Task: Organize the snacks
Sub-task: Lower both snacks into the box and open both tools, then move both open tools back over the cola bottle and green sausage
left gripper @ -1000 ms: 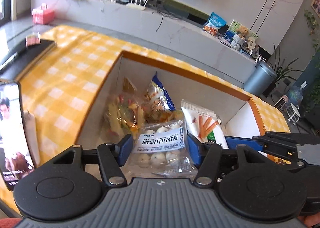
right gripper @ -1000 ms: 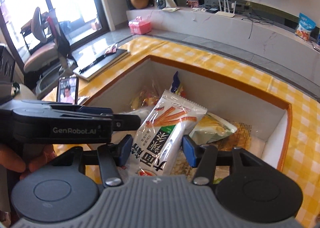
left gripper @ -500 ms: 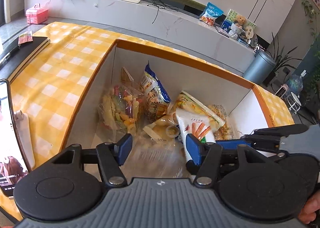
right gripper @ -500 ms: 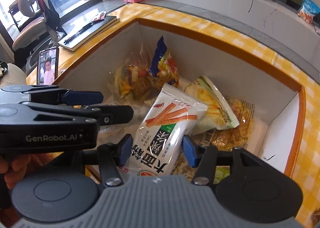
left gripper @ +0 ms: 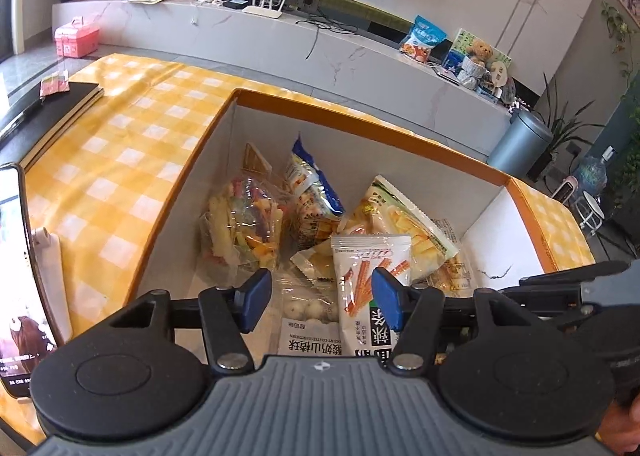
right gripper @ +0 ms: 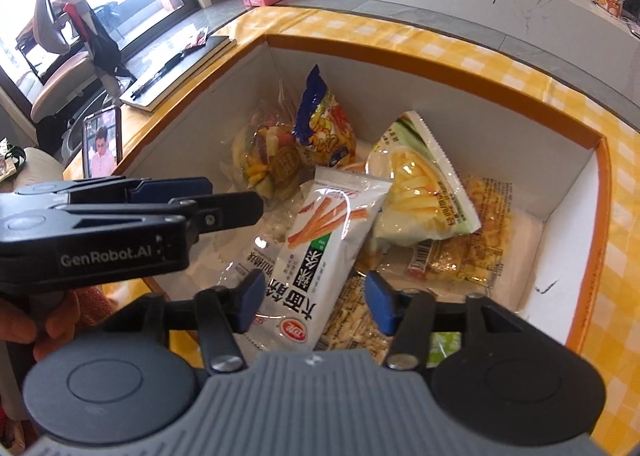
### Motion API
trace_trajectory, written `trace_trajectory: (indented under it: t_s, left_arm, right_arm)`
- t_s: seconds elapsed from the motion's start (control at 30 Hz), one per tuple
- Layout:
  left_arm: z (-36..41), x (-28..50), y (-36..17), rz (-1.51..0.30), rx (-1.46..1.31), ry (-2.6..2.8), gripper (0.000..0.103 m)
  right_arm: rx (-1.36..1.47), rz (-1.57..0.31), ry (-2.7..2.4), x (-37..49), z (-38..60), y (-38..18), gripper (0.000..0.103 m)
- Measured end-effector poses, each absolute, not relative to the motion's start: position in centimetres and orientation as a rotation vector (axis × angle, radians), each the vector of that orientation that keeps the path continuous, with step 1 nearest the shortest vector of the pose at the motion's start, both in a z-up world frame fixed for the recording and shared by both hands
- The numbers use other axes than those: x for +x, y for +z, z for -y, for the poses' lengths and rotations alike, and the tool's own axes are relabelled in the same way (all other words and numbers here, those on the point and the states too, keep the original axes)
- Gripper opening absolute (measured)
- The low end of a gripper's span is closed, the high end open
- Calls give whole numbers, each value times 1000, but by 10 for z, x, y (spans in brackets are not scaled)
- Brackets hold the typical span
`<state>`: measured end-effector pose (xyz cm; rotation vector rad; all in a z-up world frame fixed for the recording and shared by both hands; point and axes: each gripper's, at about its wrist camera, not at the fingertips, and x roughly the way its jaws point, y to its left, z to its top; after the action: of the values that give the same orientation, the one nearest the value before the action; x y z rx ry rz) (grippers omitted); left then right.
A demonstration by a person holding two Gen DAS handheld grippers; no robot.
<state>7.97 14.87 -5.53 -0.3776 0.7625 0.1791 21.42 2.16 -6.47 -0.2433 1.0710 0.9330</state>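
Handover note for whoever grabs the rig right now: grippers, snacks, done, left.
Left gripper: open, empty, above the clear packet of white balls, which lies in the box.
Right gripper: jaws have just been closing. The stick-snack packet is between them, but the right-side pad is clear of it, so no grip.
Things: fries bag, blue-topped bag and mixed-snack bag are in the box too.
Done: every snack in view on the table is boxed.
Left: probably tidy the stick-snack packet, which lies across the pile, then back both grippers out.
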Motion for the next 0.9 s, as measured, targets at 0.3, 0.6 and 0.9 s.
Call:
trace_trajectory:
  t_s: [0.3,0.6,0.9]
  left_arm:
    - [-141,79,-52,-745,-330,167,68]
    - [-133,76,-41,-697,-322,150,68]
    - [-96,69,-13,-620,-268,41,73]
  right_arm:
    - [-186,-1143,895,226,-22,-82,3]
    - [-182,-1074,882,216,-6,-65,4]
    - [-48,-818,775,192,77,1,10]
